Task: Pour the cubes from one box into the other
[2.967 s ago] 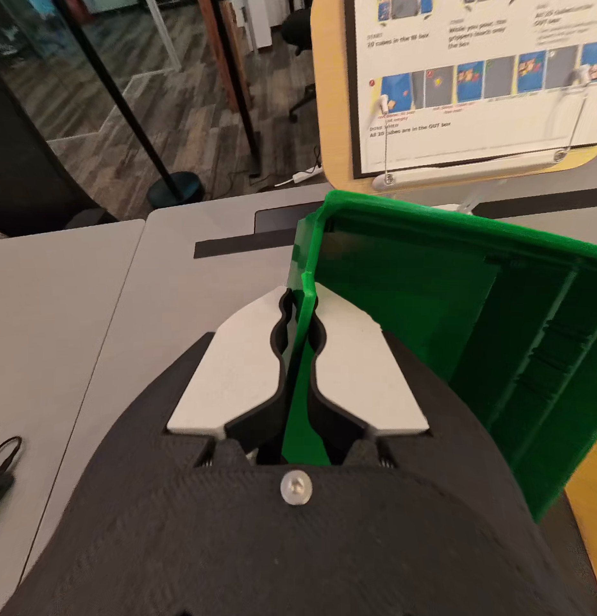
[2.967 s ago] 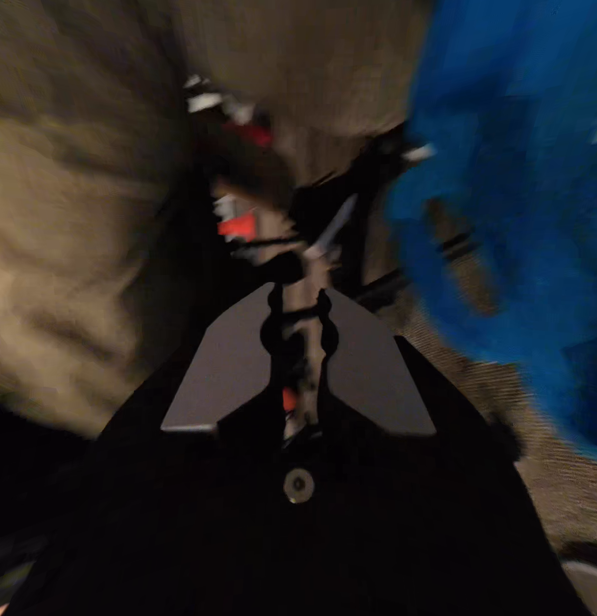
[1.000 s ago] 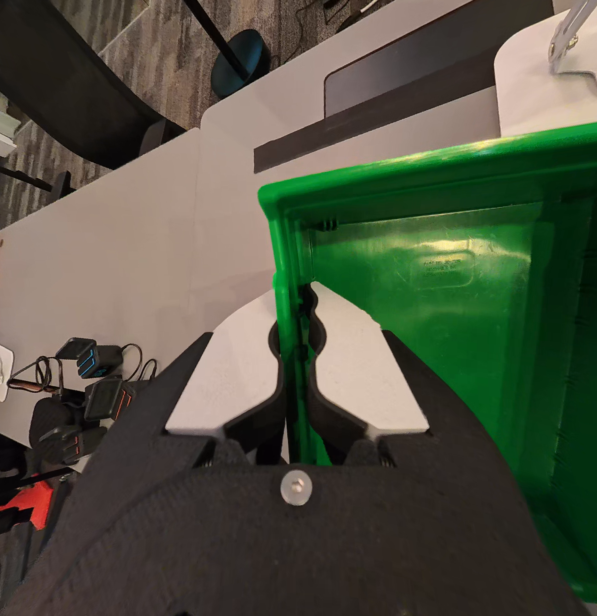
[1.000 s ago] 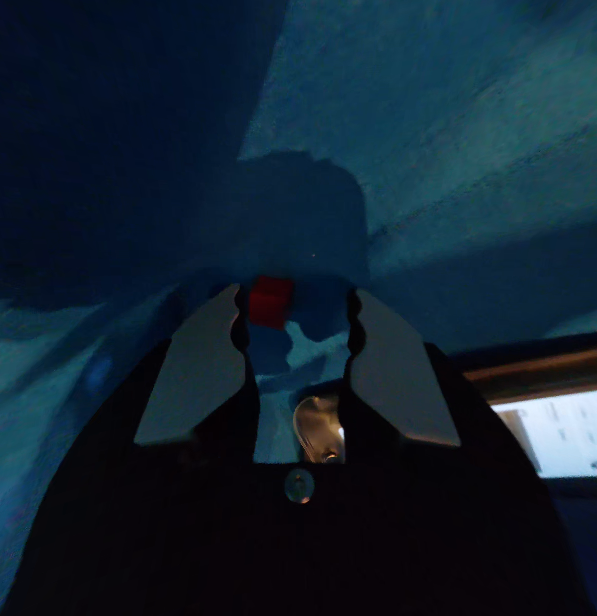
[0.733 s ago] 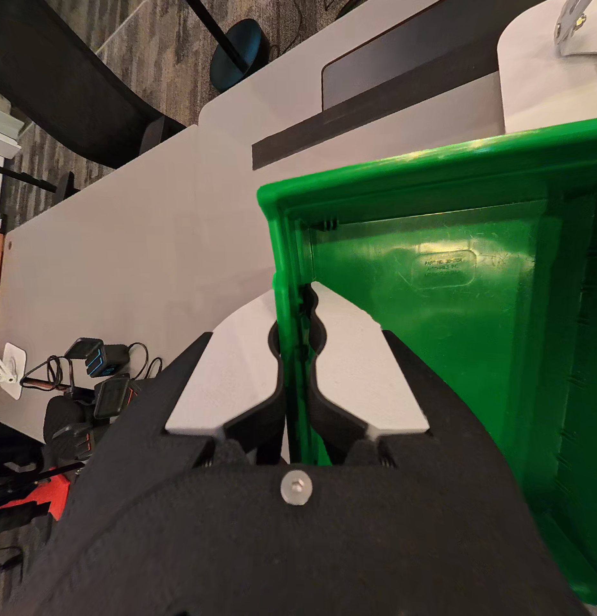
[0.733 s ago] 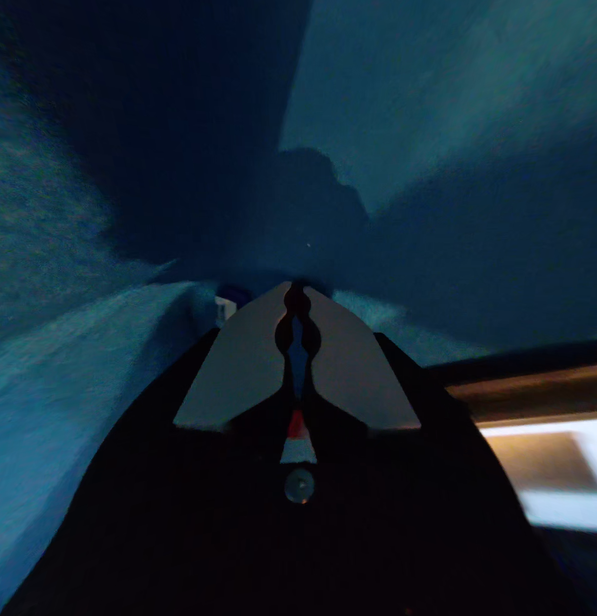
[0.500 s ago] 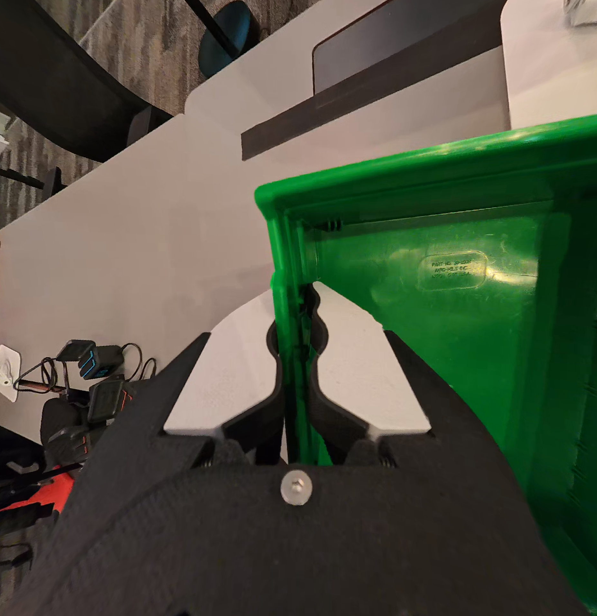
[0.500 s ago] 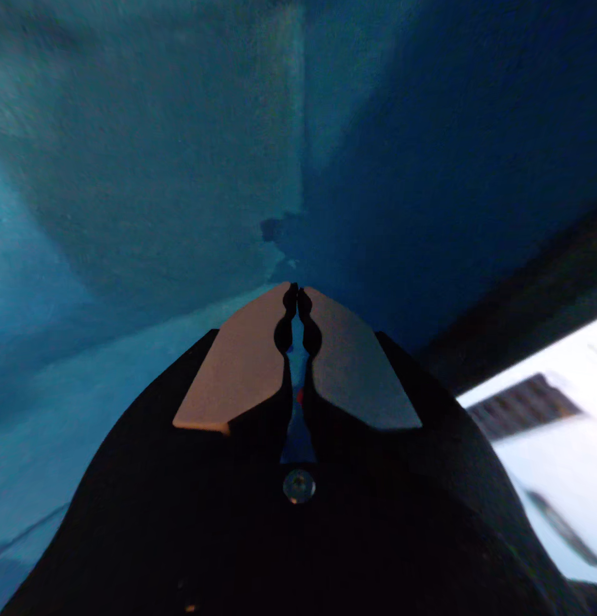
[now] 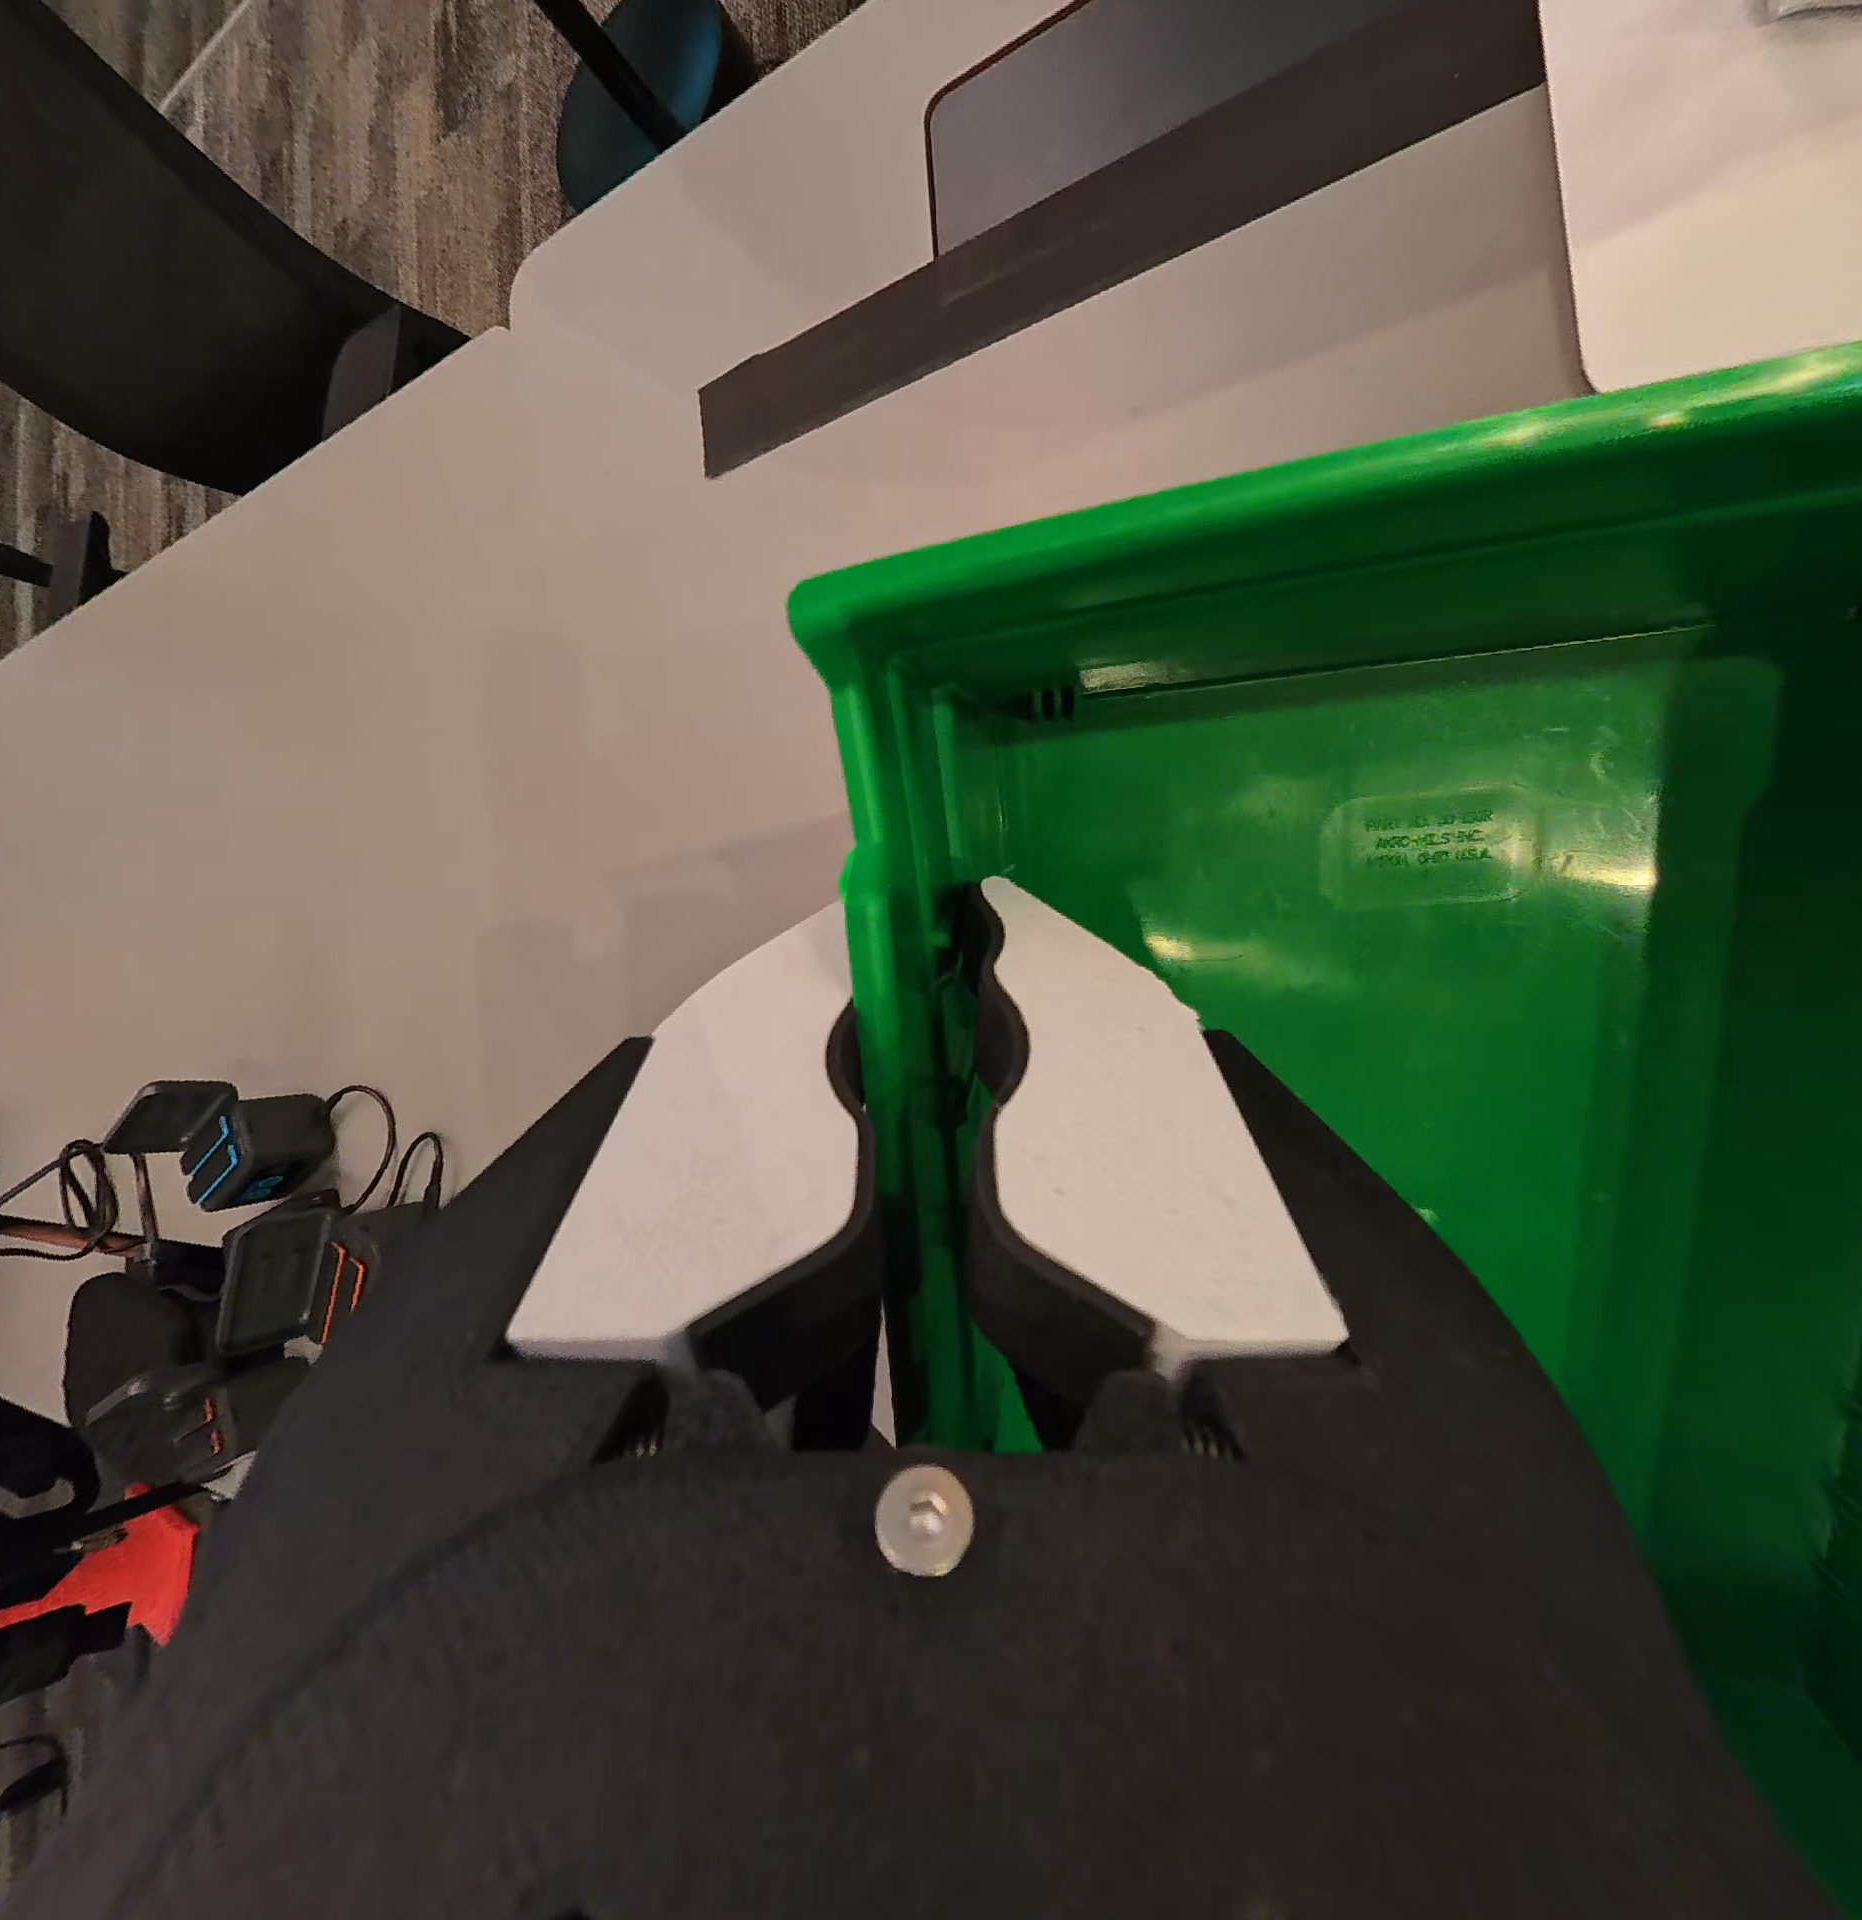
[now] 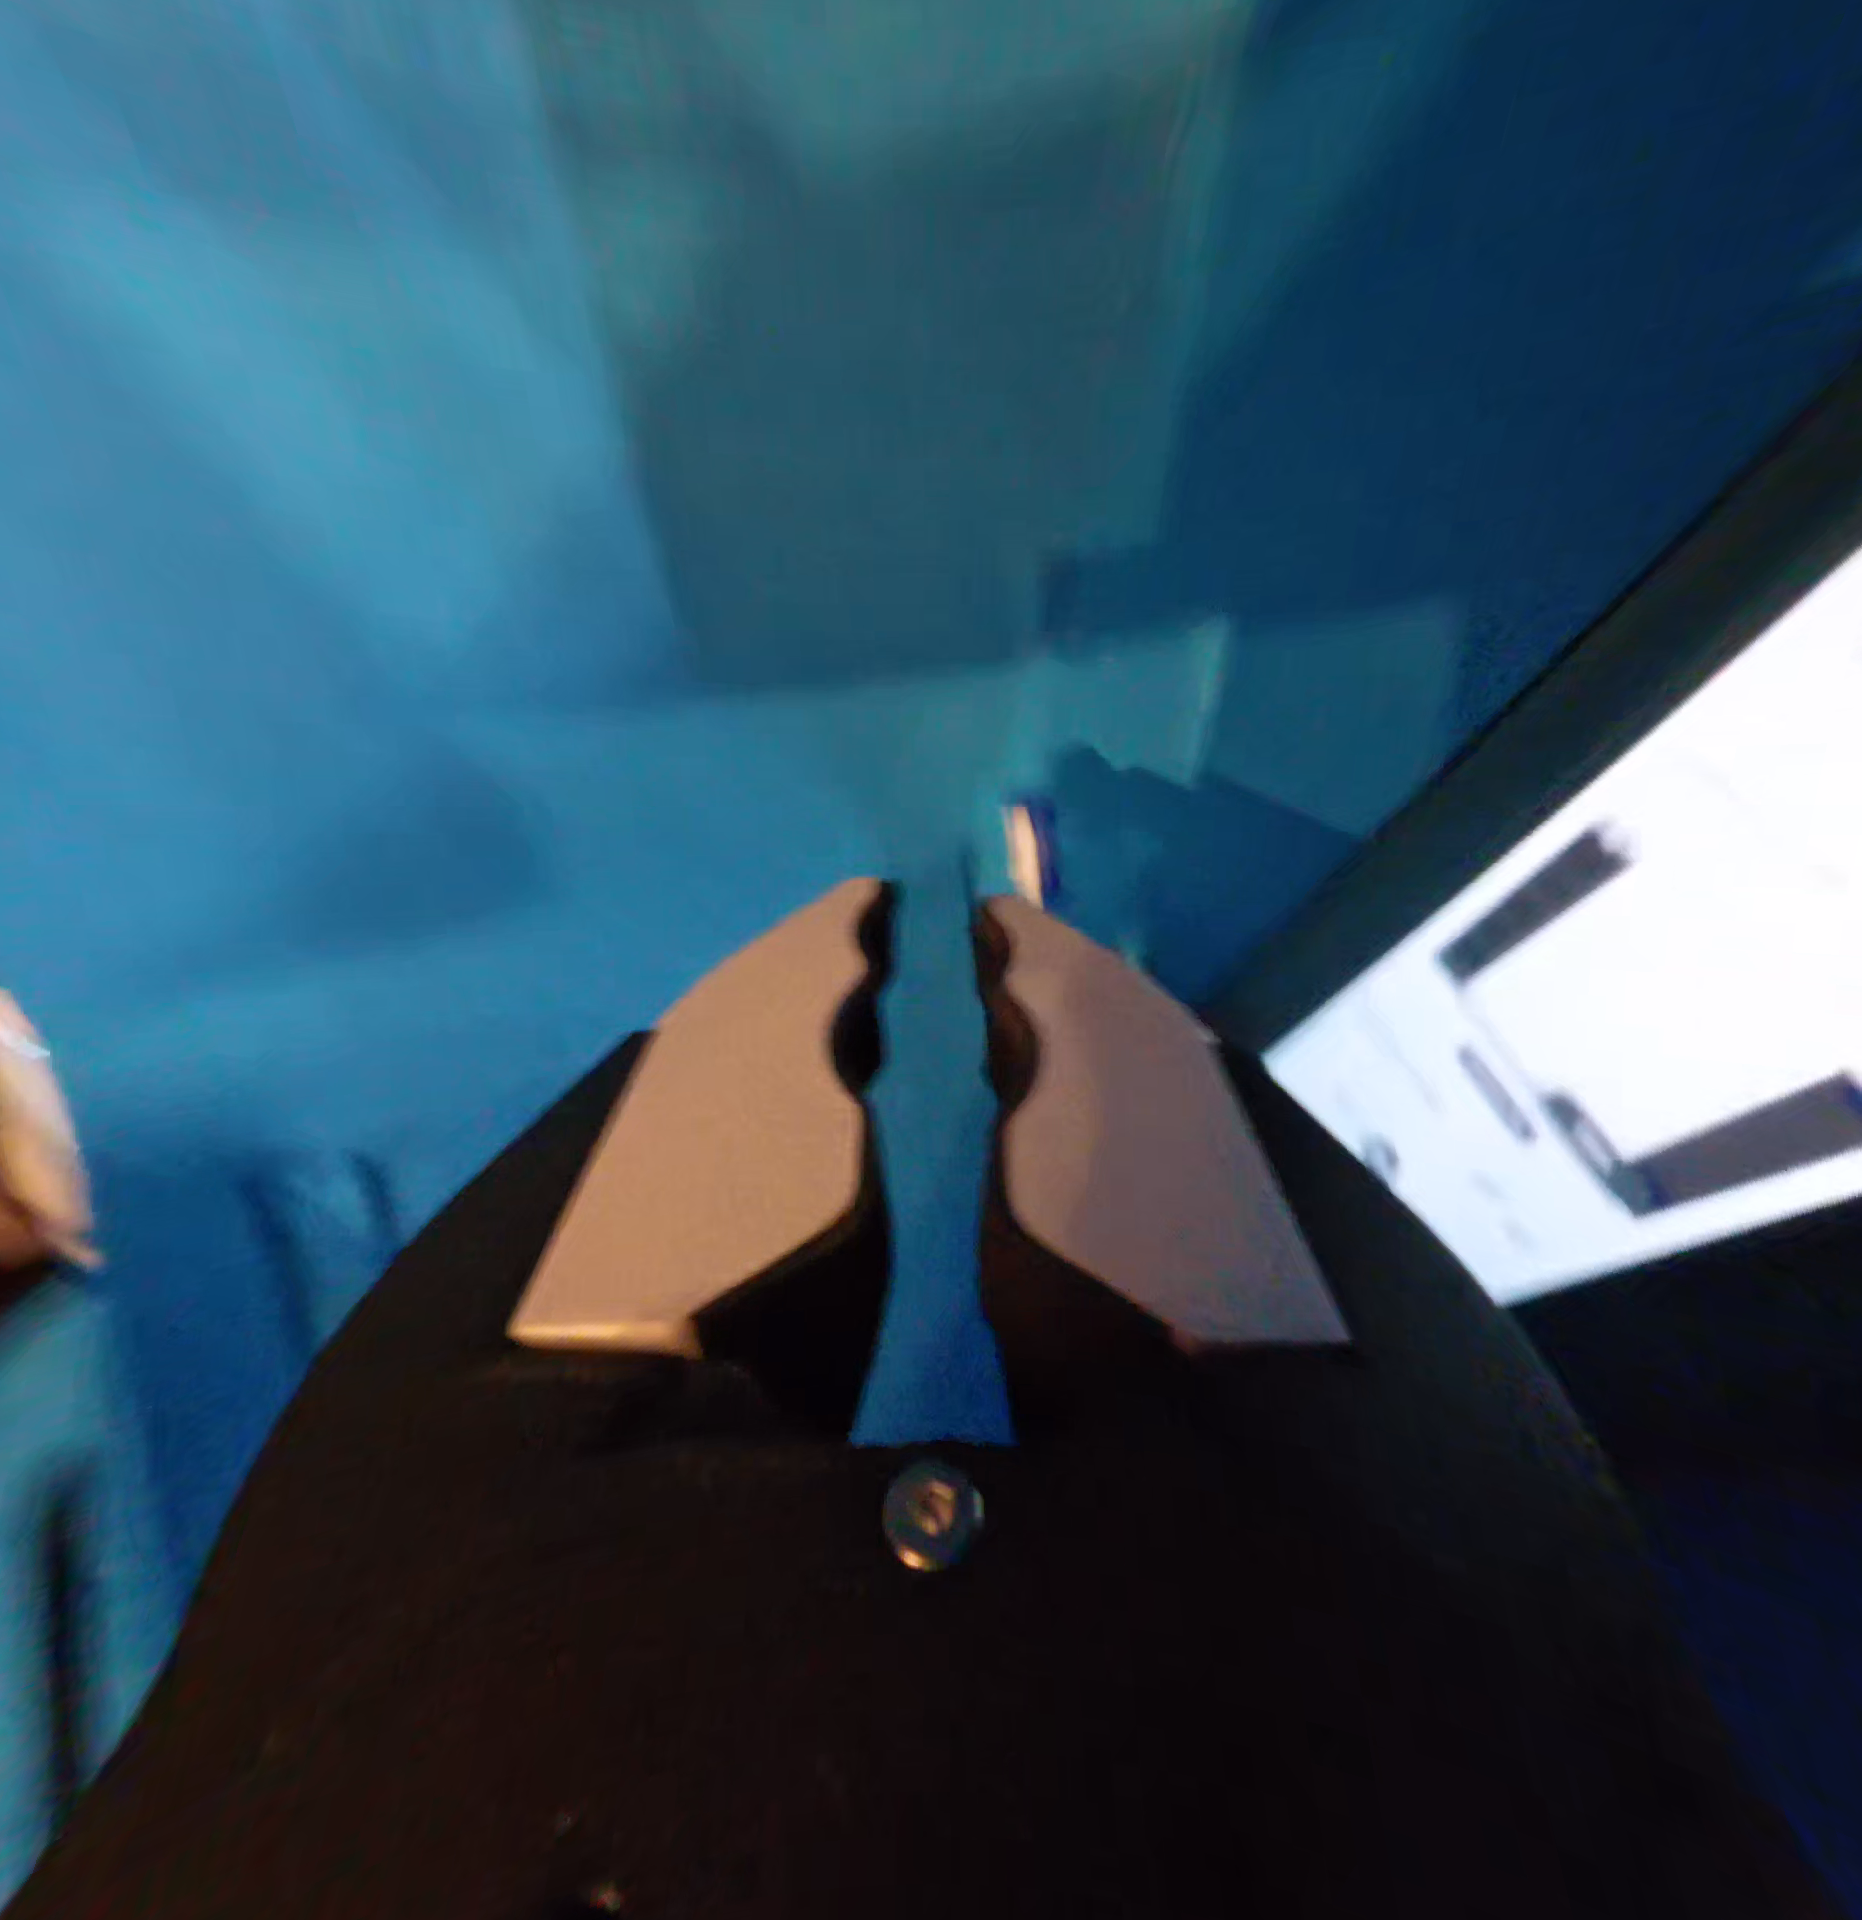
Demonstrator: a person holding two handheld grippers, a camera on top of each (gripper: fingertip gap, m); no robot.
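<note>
My left gripper (image 9: 922, 904) is shut on the left wall of the green box (image 9: 1426, 1039), one finger outside and one inside. The part of the box's inside that shows holds no cubes. My right gripper (image 10: 935, 904) is inside the blue box (image 10: 491, 623), in a blurred view. Its jaws stand a narrow gap apart, and only blue shows between them. A small blurred blue-and-white thing (image 10: 1026, 852), perhaps a cube, lies just beyond the right fingertip. No other cube is in view.
The green box is over a white table (image 9: 491, 779). Chargers and cables (image 9: 252, 1195) lie at the table's left edge, and a dark mat (image 9: 1166, 135) lies at the far side. A hand (image 10: 13, 1122) shows at the left edge of the right wrist view. A white surface (image 10: 1685, 987) lies beyond the blue box's rim.
My right gripper was open by a red cube, then shut, and now its jaws are slightly parted; the cube is out of sight. My left gripper keeps its hold; the green box barely moved.
</note>
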